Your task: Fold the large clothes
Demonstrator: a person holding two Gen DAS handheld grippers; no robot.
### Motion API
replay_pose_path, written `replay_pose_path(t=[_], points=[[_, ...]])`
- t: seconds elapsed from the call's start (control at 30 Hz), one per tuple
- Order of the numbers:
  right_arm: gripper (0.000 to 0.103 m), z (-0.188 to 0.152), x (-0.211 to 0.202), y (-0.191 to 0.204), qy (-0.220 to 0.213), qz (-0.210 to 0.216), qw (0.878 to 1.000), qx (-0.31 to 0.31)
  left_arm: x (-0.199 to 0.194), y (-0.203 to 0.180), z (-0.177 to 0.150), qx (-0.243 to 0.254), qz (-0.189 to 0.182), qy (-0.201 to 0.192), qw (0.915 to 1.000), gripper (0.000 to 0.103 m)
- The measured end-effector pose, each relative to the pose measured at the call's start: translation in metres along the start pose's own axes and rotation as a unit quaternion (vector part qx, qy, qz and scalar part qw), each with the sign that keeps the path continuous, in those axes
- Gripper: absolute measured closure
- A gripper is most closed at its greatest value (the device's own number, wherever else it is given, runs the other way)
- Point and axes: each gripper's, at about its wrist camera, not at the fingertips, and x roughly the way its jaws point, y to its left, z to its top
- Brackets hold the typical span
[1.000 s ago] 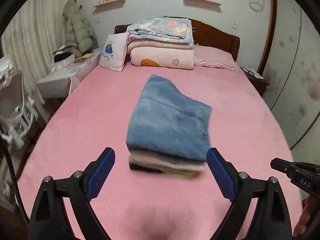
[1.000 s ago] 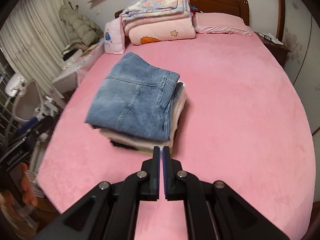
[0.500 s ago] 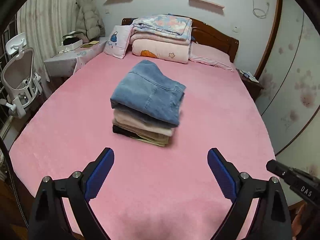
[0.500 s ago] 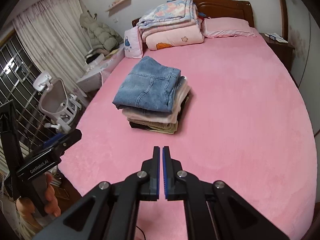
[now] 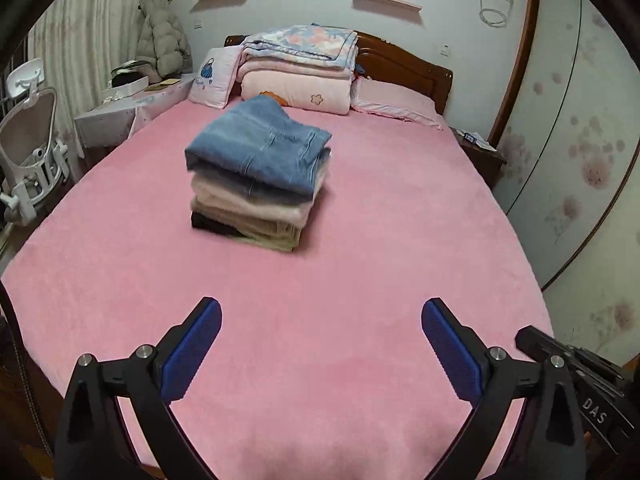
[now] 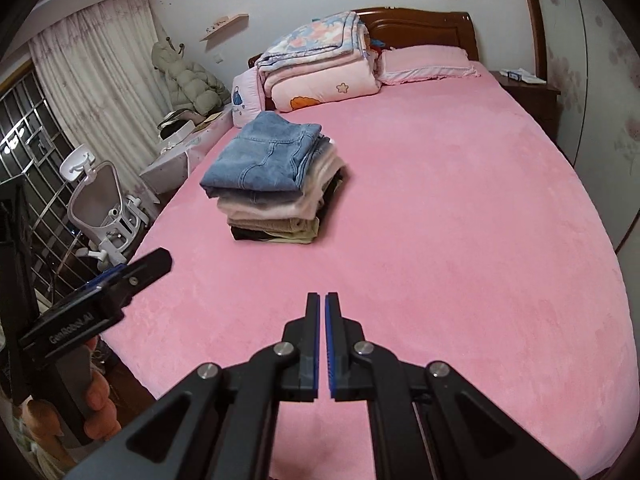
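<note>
The left claw (image 5: pixel 320 334) is opening, nothing between its jaws. Beyond it, a stack of folded clothes (image 5: pixel 256 176) lies flat mid-bed (image 5: pixel 400 240), jeans (image 6: pixel 264 158) on top, short of the pillows (image 5: pixel 394 100). The right claw (image 6: pixel 322 344) is pressed together, empty.

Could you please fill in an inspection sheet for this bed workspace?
Surface: pink bed cover, smooth.
Job's things: stack of folded clothes, folded jeans on top.
Clutter: folded quilts and pillow at the headboard.
Grippers: left gripper opening, nothing between the jaws; right gripper shut, empty.
Cables: white cord on the wall.
Surroundings: white chair, padded coat, nightstand.
</note>
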Motion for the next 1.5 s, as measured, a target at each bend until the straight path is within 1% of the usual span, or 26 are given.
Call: replay_pose_path(t=[0.1, 0.17, 0.23, 0.37, 0.43, 0.47, 0.5, 0.53, 0.57, 0.6, 0.63, 0.8, 0.87, 1.0, 1.17, 1.33, 1.5], points=[[0.101, -0.022, -0.006, -0.002, -0.021, -0.014, 1.000, -0.008, -0.004, -0.002, -0.025, -0.004, -0.003, -0.004, 1.0000, 0.003], [0.100, -0.036, -0.013, -0.002, -0.036, -0.020, 0.999, -0.008, -0.012, -0.001, -0.036, -0.004, -0.003, -0.012, 0.9999, 0.003], [0.100, -0.046, -0.019, -0.001, -0.042, -0.026, 0.999, -0.007, -0.019, -0.002, -0.043, 0.000, 0.002, -0.016, 0.9999, 0.001], [0.100, -0.060, -0.032, 0.001, -0.045, -0.032, 0.998, -0.006, -0.035, -0.006, -0.055, 0.024, 0.019, -0.024, 0.9992, 0.001], [0.098, -0.064, -0.037, 0.001, -0.048, -0.041, 0.998, -0.007, -0.041, -0.009, -0.061, 0.034, 0.025, -0.029, 0.9987, 0.001], [0.091, -0.066, -0.039, 0.001, -0.051, -0.047, 0.998, -0.008, -0.045, -0.011, -0.064, 0.038, 0.026, -0.031, 0.9985, 0.001], [0.079, -0.068, -0.042, 0.001, -0.052, -0.053, 0.997, -0.008, -0.047, -0.012, -0.066, 0.038, 0.026, -0.032, 0.9984, 0.001], [0.074, -0.070, -0.044, 0.001, -0.056, -0.058, 0.997, -0.007, -0.050, -0.012, -0.069, 0.038, 0.022, -0.032, 0.9985, 0.001], [0.064, -0.072, -0.049, 0.000, -0.062, -0.065, 0.996, -0.006, -0.052, -0.012, -0.071, 0.036, 0.020, -0.033, 0.9986, 0.001], [0.059, -0.074, -0.052, 0.000, -0.065, -0.070, 0.995, -0.005, -0.054, -0.012, -0.074, 0.035, 0.016, -0.034, 0.9987, 0.001], [0.059, -0.076, -0.055, 0.001, -0.069, -0.075, 0.995, -0.006, -0.055, -0.013, -0.077, 0.037, 0.013, -0.035, 0.9986, 0.001], [0.058, -0.088, -0.066, 0.001, -0.080, -0.091, 0.993, -0.009, -0.055, -0.024, -0.090, 0.052, 0.021, -0.022, 0.9982, 0.001], [0.058, -0.094, -0.069, -0.003, -0.078, -0.091, 0.993, -0.004, -0.058, -0.028, -0.095, 0.052, 0.018, -0.022, 0.9982, 0.001], [0.057, -0.104, -0.069, -0.007, -0.071, -0.112, 0.991, -0.002, -0.063, -0.033, -0.104, 0.058, 0.014, -0.019, 0.9980, 0.001], [0.057, -0.111, -0.070, -0.010, -0.062, -0.104, 0.993, 0.007, -0.064, -0.038, -0.111, 0.063, 0.009, -0.008, 0.9980, 0.001], [0.057, -0.112, -0.071, -0.004, -0.065, -0.109, 0.992, 0.002, -0.065, -0.039, -0.113, 0.069, 0.009, -0.005, 0.9975, 0.001], [0.057, -0.112, -0.068, 0.000, -0.062, -0.112, 0.992, 0.000, -0.065, -0.038, -0.113, 0.068, 0.002, -0.004, 0.9977, 0.001]])
